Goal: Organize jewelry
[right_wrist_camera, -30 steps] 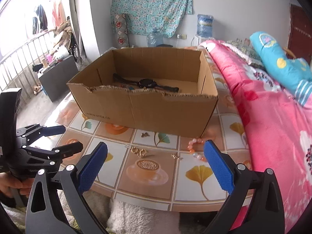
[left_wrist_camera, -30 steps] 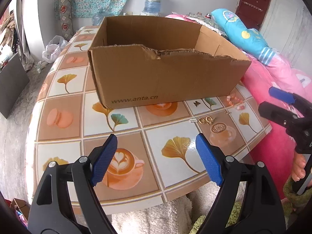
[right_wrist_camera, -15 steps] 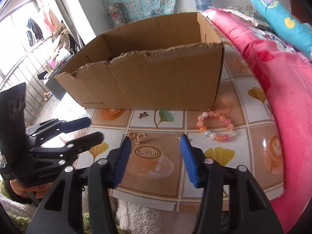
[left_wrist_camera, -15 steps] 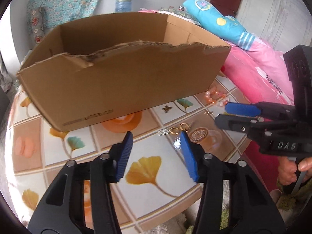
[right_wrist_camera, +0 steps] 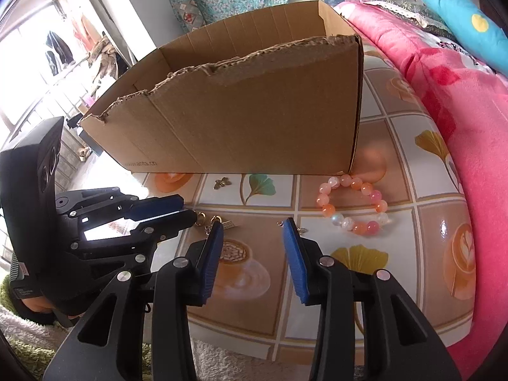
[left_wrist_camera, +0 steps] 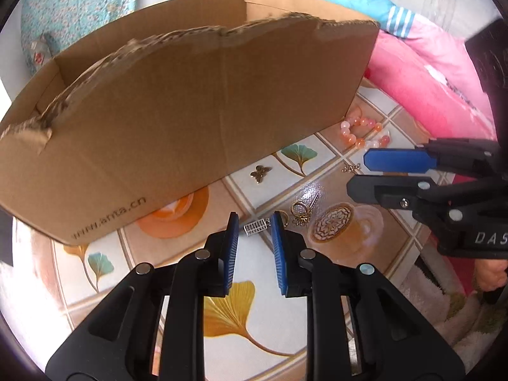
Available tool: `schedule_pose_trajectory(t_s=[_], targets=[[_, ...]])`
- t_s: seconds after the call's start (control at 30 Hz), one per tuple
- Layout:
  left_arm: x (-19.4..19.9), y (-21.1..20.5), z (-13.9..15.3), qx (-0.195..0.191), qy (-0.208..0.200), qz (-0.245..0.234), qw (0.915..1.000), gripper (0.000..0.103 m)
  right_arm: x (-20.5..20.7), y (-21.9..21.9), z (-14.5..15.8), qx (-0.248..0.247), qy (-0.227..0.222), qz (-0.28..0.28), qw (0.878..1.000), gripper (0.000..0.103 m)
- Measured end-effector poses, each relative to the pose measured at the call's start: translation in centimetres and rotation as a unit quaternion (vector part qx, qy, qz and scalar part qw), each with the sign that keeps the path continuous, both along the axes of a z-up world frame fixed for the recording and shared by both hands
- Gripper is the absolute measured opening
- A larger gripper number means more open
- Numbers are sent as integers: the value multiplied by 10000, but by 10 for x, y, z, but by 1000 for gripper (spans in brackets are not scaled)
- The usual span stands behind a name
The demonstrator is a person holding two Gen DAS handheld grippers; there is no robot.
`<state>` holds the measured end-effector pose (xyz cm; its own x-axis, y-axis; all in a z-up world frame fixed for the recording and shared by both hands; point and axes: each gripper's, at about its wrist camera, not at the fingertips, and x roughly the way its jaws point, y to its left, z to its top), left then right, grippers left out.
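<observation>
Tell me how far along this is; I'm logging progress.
Early: the box's inside is hidden now, so nothing shows as done. In hand: left gripper, jaws open, straddles the silver clip. Left on the table: bracelet, butterfly charm, gold earrings.

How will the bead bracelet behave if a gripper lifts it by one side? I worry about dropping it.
The bead bracelet looks strung from separate round beads, so it would probably sag into a limp loop. The beads look glossy, so flat pads may slip. Lying flat, it seems unlikely to roll.
</observation>
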<state>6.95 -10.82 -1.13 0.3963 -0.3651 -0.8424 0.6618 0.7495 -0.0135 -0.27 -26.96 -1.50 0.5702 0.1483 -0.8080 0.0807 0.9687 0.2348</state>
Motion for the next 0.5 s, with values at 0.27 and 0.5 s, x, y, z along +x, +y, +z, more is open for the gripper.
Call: schedule_pose_trajectory(t_s=[0.27, 0.5], targets=[[-1, -8, 2, 47, 68, -247, 9997, 11, 6, -5, -3, 55, 4, 6, 10000, 39], [-5, -6, 0, 10, 74, -250, 9997, 4, 9, -5, 1, 3, -43, 23, 10000, 39]])
